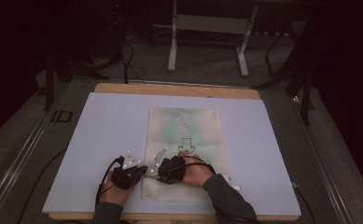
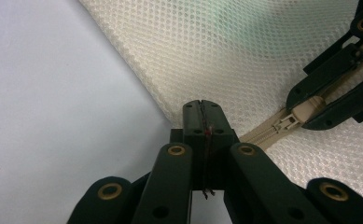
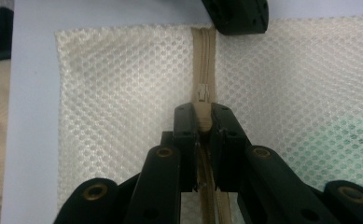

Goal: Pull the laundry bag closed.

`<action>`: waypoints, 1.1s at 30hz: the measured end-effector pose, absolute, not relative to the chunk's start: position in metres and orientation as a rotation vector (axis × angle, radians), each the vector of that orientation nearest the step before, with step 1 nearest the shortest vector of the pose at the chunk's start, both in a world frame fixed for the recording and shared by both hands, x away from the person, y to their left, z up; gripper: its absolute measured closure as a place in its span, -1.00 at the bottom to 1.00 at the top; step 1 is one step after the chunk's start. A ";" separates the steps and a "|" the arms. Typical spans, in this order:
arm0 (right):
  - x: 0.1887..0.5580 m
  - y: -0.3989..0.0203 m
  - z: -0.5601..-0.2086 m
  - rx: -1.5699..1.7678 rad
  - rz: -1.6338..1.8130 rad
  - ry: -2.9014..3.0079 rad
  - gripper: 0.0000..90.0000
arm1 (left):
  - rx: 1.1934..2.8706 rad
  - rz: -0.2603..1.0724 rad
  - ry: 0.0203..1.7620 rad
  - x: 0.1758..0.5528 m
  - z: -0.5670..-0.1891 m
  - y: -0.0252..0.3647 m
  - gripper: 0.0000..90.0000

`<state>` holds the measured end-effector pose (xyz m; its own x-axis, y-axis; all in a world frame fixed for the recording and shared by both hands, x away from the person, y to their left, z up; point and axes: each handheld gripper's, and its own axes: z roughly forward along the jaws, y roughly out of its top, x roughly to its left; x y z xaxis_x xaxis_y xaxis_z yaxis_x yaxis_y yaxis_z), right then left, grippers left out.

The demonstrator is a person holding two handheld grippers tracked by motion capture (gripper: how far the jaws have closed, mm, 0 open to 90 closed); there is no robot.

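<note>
Both forearms in from bottom edge, tools near-touching. Left tool jaws fully together. Right tool jaws nearly together, pinching something tan. Right hand angled leftward.

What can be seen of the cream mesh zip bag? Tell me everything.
The cream mesh zip bag is a flat rectangular pouch of honeycomb netting lying on the pale lilac board, with something green showing through it. A beige zipper runs along its near end. The right tongs grip the zipper's pull tab; the left tongs are shut on the bag's edge at the zipper's end.
</note>
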<state>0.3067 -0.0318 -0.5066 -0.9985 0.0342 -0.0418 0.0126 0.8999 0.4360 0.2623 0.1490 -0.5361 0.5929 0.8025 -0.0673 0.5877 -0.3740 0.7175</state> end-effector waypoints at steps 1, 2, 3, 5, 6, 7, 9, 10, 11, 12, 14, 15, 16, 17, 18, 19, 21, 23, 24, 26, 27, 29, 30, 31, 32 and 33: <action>0.306 -0.032 -0.506 0.034 0.680 3.012 0.83 | 2.100 0.382 1.098 0.262 -0.536 0.149 0.99; 0.306 -0.031 -0.506 0.026 0.674 3.011 0.83 | 2.101 0.382 1.098 0.262 -0.536 0.149 0.99; 0.306 -0.032 -0.505 0.017 0.659 3.011 0.83 | 2.100 0.382 1.098 0.262 -0.536 0.149 0.99; 0.305 -0.032 -0.505 0.012 0.646 3.010 0.83 | 2.100 0.382 1.098 0.262 -0.536 0.149 0.99; 0.305 -0.033 -0.504 0.009 0.642 3.011 0.83 | 2.100 0.382 1.098 0.262 -0.536 0.149 0.99; 0.305 -0.034 -0.504 0.012 0.638 3.011 0.83 | 2.100 0.383 1.098 0.262 -0.536 0.149 0.99; 0.305 -0.035 -0.504 0.009 0.631 3.012 0.83 | 2.099 0.382 1.101 0.262 -0.536 0.149 0.99; 0.304 -0.036 -0.504 0.009 0.627 3.012 0.83 | 2.099 0.381 1.102 0.262 -0.536 0.149 0.99; 0.304 -0.036 -0.504 0.002 0.622 3.013 0.83 | 2.100 0.380 1.103 0.262 -0.536 0.149 0.99; 0.304 -0.037 -0.504 0.000 0.616 3.013 0.83 | 2.102 0.380 1.103 0.262 -0.536 0.149 0.99; 0.304 -0.038 -0.503 -0.011 0.599 3.011 0.83 | 2.101 0.379 1.104 0.262 -0.536 0.149 0.99; 0.304 -0.039 -0.502 -0.011 0.591 3.011 0.83 | 2.101 0.378 1.105 0.262 -0.536 0.149 0.99; 0.304 -0.039 -0.502 -0.013 0.588 3.010 0.83 | 2.101 0.377 1.105 0.262 -0.536 0.149 0.99; 0.304 -0.040 -0.502 -0.018 0.583 3.010 0.83 | 2.100 0.377 1.106 0.262 -0.536 0.149 0.99; 0.303 -0.041 -0.501 -0.014 0.580 3.011 0.83 | 2.100 0.377 1.106 0.262 -0.536 0.149 0.99; 0.304 -0.042 -0.501 -0.019 0.577 3.009 0.83 | 2.100 0.377 1.106 0.262 -0.536 0.149 0.99; 0.303 -0.044 -0.501 -0.016 0.573 3.011 0.83 | 2.100 0.377 1.106 0.262 -0.536 0.149 0.99; 0.303 -0.045 -0.501 -0.017 0.569 3.009 0.83 | 2.098 0.375 1.106 0.262 -0.536 0.149 0.99; 0.303 -0.046 -0.501 -0.021 0.567 3.007 0.83 | 2.096 0.373 1.108 0.262 -0.536 0.149 0.99; 0.303 -0.047 -0.501 -0.024 0.564 3.008 0.83 | 2.096 0.370 1.109 0.263 -0.536 0.150 0.99; 0.302 -0.047 -0.501 -0.024 0.560 3.009 0.83 | 2.096 0.370 1.109 0.263 -0.536 0.150 0.99; 0.302 -0.049 -0.501 -0.019 0.557 3.010 0.83 | 2.096 0.372 1.109 0.263 -0.536 0.149 0.99; 0.302 -0.049 -0.501 -0.022 0.557 3.009 0.83 | 2.097 0.371 1.109 0.263 -0.536 0.149 0.99; 0.302 -0.049 -0.500 -0.026 0.551 3.008 0.83 | 2.097 0.371 1.109 0.263 -0.536 0.149 0.99; 0.302 -0.050 -0.500 -0.028 0.557 3.007 0.83 | 2.097 0.371 1.109 0.263 -0.536 0.149 0.99; 0.302 -0.050 -0.501 -0.029 0.550 3.007 0.83 | 2.097 0.370 1.110 0.263 -0.536 0.150 0.99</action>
<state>0.3019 -0.0502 -0.5005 -0.9962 -0.0037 -0.0867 -0.0341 0.9353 0.3523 0.2626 0.1495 -0.5357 0.5876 0.8054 -0.0782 0.5975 -0.3666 0.7131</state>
